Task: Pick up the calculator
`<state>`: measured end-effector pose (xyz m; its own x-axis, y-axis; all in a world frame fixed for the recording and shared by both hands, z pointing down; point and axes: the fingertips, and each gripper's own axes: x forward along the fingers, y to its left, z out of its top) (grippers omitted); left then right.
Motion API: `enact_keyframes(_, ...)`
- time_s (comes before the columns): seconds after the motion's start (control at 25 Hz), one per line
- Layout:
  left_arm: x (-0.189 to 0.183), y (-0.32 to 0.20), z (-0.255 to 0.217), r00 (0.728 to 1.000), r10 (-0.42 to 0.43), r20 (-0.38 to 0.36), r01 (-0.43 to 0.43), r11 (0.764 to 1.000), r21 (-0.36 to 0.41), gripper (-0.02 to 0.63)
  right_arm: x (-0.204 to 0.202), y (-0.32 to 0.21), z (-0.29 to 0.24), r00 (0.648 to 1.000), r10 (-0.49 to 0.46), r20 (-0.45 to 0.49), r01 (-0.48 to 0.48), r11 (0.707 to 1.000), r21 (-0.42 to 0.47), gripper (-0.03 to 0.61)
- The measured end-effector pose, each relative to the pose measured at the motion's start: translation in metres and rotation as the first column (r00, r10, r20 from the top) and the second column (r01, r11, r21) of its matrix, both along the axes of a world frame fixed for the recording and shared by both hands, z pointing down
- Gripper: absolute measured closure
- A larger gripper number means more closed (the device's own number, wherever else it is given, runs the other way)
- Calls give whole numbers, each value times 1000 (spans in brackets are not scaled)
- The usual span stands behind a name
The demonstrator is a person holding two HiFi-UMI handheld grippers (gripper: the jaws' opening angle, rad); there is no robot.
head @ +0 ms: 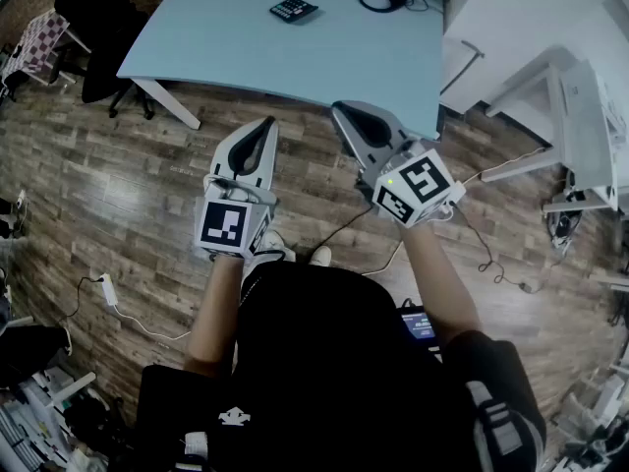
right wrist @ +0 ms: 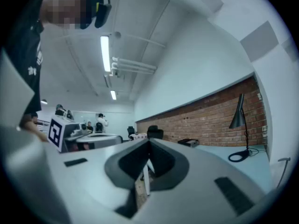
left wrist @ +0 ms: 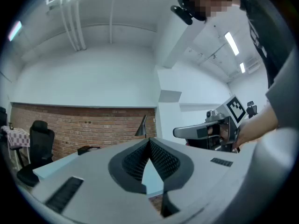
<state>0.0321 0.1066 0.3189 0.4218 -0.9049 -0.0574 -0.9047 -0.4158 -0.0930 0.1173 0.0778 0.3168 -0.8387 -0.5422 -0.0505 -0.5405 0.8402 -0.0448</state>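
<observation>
We see the calculator [head: 294,9] as a small, dark, flat slab with rows of pale keys. It lies face up on the pale blue surface [head: 295,62], towards the far side, turned at a slant to the near edge.

Pale-blue table [head: 295,62]: calculator [head: 294,9] far side, lamp base [head: 381,0] to rt, apart.

Your surface [head: 246,42] is smooth and matt, pale blue; the floor [head: 108,175] under it is grained wood plank with a soft sheen. The left gripper [head: 265,124] and right gripper [head: 341,111] wear matt grey plastic shells — their fingers [left wrist: 164,158] carry dark, finely ribbed pads. The calculator [head: 294,9] looks like dark plastic, and the brick wall [left wrist: 88,125] is rough.
</observation>
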Motion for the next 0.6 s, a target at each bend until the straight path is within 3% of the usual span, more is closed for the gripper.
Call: enact_keyframes(0.6,-6,15,-7,1000,-24,11,24,999,32,611,-6,19,-3,1000,-25,-4,25,999,23,588)
